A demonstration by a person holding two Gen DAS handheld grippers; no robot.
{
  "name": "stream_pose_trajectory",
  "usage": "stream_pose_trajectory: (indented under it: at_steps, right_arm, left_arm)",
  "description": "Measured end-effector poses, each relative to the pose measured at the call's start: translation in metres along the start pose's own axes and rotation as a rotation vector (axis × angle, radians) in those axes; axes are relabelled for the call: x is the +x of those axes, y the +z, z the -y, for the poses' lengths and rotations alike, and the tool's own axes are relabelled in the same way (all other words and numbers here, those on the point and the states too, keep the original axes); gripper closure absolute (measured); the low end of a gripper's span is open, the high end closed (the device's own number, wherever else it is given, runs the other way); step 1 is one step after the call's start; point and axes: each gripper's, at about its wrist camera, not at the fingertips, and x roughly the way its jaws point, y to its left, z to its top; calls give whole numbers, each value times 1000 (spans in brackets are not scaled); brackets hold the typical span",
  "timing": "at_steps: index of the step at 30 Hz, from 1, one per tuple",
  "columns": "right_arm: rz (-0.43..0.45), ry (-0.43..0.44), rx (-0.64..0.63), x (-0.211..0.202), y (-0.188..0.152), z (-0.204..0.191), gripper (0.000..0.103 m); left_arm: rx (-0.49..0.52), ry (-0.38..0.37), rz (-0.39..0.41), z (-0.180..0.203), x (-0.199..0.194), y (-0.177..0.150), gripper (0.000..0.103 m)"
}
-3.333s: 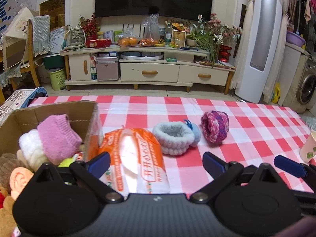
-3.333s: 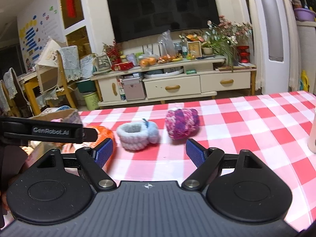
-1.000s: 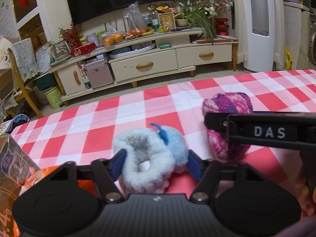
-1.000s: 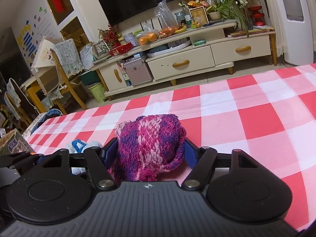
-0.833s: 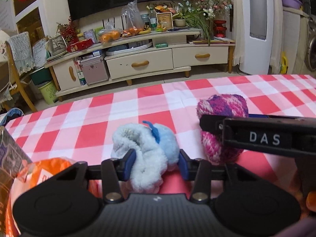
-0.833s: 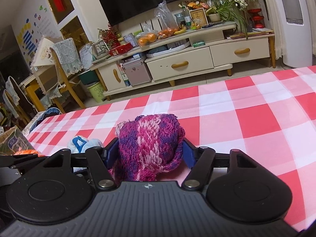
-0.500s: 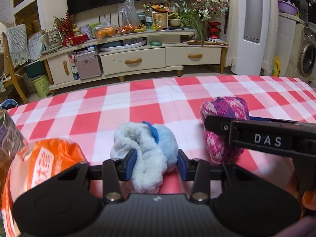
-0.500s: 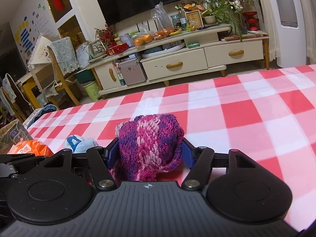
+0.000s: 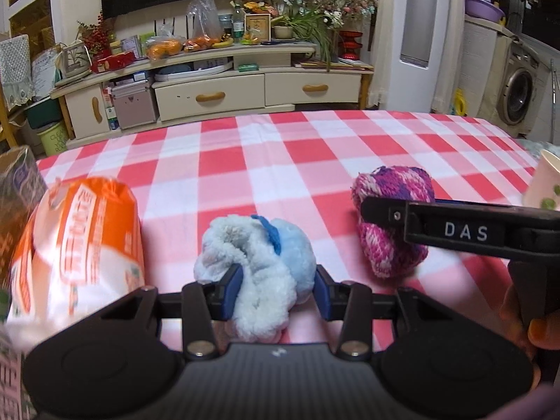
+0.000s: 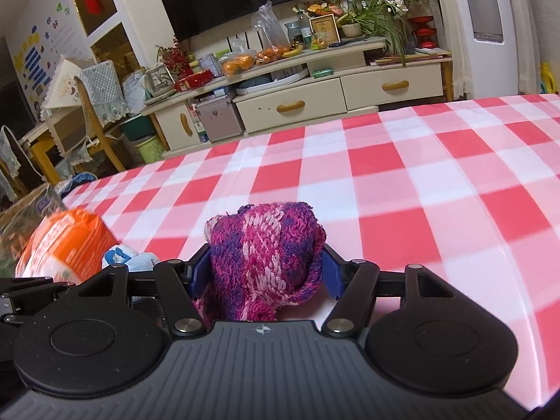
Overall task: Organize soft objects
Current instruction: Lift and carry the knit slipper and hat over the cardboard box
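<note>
Left wrist view: your left gripper (image 9: 276,290) pinches the fluffy blue slipper (image 9: 255,273) | your right gripper (image 10: 266,273) clamps the magenta knit bundle (image 10: 266,252) | both over the checked tablecloth (image 9: 280,161)

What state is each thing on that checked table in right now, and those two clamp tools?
Left gripper: jaws shut on the blue fluffy item.
Right gripper: jaws shut on the purple knitted item.
Orange packet: lying on the table, untouched.

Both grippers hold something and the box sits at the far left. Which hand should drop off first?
Left. Its gripper grips the blue fluffy toy nearer the box; the right gripper, holding the purple knit, is farther.
</note>
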Motion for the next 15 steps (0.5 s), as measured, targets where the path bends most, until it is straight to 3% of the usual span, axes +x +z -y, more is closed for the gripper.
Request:
stream_pose_trajectory:
  at_steps: [15]
  right_arm:
    - [-35,-34,-29,-27,-20,-5,25]
  left_arm:
    - [16,-82,-24,11,-54,-48,62]
